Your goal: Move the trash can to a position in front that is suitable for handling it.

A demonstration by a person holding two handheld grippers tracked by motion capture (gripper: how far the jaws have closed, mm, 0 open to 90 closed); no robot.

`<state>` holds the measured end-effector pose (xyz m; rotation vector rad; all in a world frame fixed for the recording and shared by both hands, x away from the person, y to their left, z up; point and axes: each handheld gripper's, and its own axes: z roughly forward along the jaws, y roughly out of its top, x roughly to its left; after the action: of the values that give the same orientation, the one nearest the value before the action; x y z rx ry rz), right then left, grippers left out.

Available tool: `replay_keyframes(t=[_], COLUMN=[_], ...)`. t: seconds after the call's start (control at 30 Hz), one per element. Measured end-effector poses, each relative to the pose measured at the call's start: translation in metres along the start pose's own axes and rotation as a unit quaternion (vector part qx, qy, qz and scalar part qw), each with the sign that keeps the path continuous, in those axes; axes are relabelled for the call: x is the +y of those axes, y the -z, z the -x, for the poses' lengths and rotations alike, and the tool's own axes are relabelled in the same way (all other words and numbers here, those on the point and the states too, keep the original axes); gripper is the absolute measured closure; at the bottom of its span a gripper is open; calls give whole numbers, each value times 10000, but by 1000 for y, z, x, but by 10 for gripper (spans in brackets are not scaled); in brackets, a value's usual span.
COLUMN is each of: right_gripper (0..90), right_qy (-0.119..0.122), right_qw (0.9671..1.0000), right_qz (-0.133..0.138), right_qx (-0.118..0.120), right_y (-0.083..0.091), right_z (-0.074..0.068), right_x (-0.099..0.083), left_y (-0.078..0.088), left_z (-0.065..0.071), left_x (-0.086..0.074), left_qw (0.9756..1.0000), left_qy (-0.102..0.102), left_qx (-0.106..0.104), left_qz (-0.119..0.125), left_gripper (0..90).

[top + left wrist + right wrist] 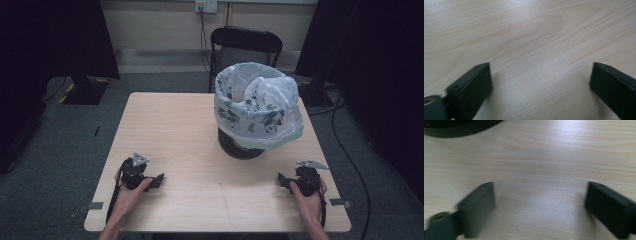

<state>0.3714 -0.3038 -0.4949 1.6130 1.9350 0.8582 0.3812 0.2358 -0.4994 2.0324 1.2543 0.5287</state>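
- Both forearms come in at the near table edge, each hand on a gripper, resting low on the wood.
- Left gripper [159, 179]: near-left part of the table [190, 150], jaws pointing inward toward the middle. Its own view has the jaws spread wide w/ bare wood grain between, nothing held.
- Right gripper [281, 179]: near-right part, jaws pointing inward too. Jaws wide apart, nothing between them; a dark curved edge, prob. the bin's base, sits at the top-left corner of its view.
- Bin [242, 145]: dark, round, upright, at the far-right of the table, well apart from both grippers, closer to the right one.
- Bag [257, 107]: white plastic w/ dark print, sits in the bin, top folded down over the rim and hanging loose around the outside. Looks baggy and uneven, esp. on the right side.
- Chair [245, 42] stands behind the table, beyond the bin.
- Progress, my guess: neither gripper touches bin or bag, so the bag work hasn't begun or is between steps. Can't tell whether the bag is meant to come out or be tidied.
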Motion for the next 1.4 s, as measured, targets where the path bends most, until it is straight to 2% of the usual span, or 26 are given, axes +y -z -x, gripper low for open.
replay_keyframes(t=[0.03, 0.07, 0.1, 0.13, 0.2, 0.27, 0.33, 0.43, 0.5, 0.57, 0.63, 0.67, 0.7, 0.73, 0.8, 0.83, 0.9, 1.0, 1.1, 1.13, 1.17, 1.23, 1.33, 1.4], right_gripper=[191, 145, 165, 189, 186, 186, 189, 234, 273, 288, 361, 377, 390, 402, 405, 400, 371, 290, 234, 232, 231, 217, 227, 241], right_qy=[-45, -93, -63, 7, 41, 73, 128, 231, 238, 250, 305, 350, 334, 333, 324, 293, 241, 109, 64, 65, 12, -48, -14, 6], right_qw=[9999, 9996, 9994, 9991, 9980, 9965, 9940, 9922, 9908, 9906, 9898, 9893, 9893, 9892, 9890, 9891, 9889, 9895, 9912, 9910, 9913, 9917, 9933, 9934], right_qz=[27, 73, 103, 189, 295, 457, 543, 653, 731, 788, 823, 854, 880, 910, 991, 1003, 1011, 993, 930, 946, 936, 930, 895, 947], right_qx=[146, 265, 327, 373, 560, 695, 945, 1035, 1113, 1092, 1119, 1129, 1112, 1095, 1045, 1034, 1059, 1044, 940, 950, 922, 885, 734, 641], right_y=[2, 4, 7, 9, 14, 18, 20, 21, 22, 22, 21, 19, 18, 17, 16, 15, 11, 3, -3, -5, -8, -12, -19, -22], right_z=[1, 3, 4, 5, 7, 9, 12, 15, 19, 22, 24, 25, 27, 29, 33, 34, 39, 46, 50, 52, 54, 57, 58, 57], right_x=[1, 2, 5, 7, 13, 19, 24, 33, 41, 50, 57, 61, 65, 70, 80, 83, 93, 107, 118, 121, 124, 129, 137, 144], left_y=[1, 2, 1, 2, 2, 3, 2, -1, -3, -6, -9, -9, -11, -16, -21, -25, -36, -50, -63, -63, -72, -78, -89, -95], left_z=[0, -1, -1, 0, 3, 8, 12, 18, 22, 26, 30, 30, 32, 35, 38, 40, 42, 46, 50, 50, 53, 54, 57, 60], left_x=[1, 4, 6, 9, 16, 23, 30, 46, 58, 72, 87, 87, 94, 110, 121, 126, 139, 152, 167, 167, 178, 188, 197, 201], left_qw=[10000, 9998, 9994, 9992, 9993, 9990, 9988, 9976, 9962, 9953, 9941, 9941, 9938, 9922, 9920, 9915, 9919, 9914, 9911, 9911, 9904, 9904, 9903, 9907], left_qy=[45, 110, 230, 241, 187, 109, 68, -13, 17, -67, -98, -98, -104, -86, -110, -76, -98, -146, -141, -141, -118, -107, -12, 16], left_qx=[-58, -179, -263, -315, -299, -383, -369, -503, -606, -666, -728, -728, -723, -818, -835, -838, -778, -798, -773, -773, -841, -815, -879, -820], left_qz=[37, -9, 31, 56, 111, 186, 325, 472, 629, 704, 795, 795, 837, 932, 939, 995, 1002, 1027, 1076, 1076, 1094, 1111, 1078, 1090], left_gripper=[201, 220, 175, 147, 186, 180, 180, 180, 180, 180, 183, 183, 183, 183, 186, 187, 191, 200, 205, 209, 210, 212, 212, 212])
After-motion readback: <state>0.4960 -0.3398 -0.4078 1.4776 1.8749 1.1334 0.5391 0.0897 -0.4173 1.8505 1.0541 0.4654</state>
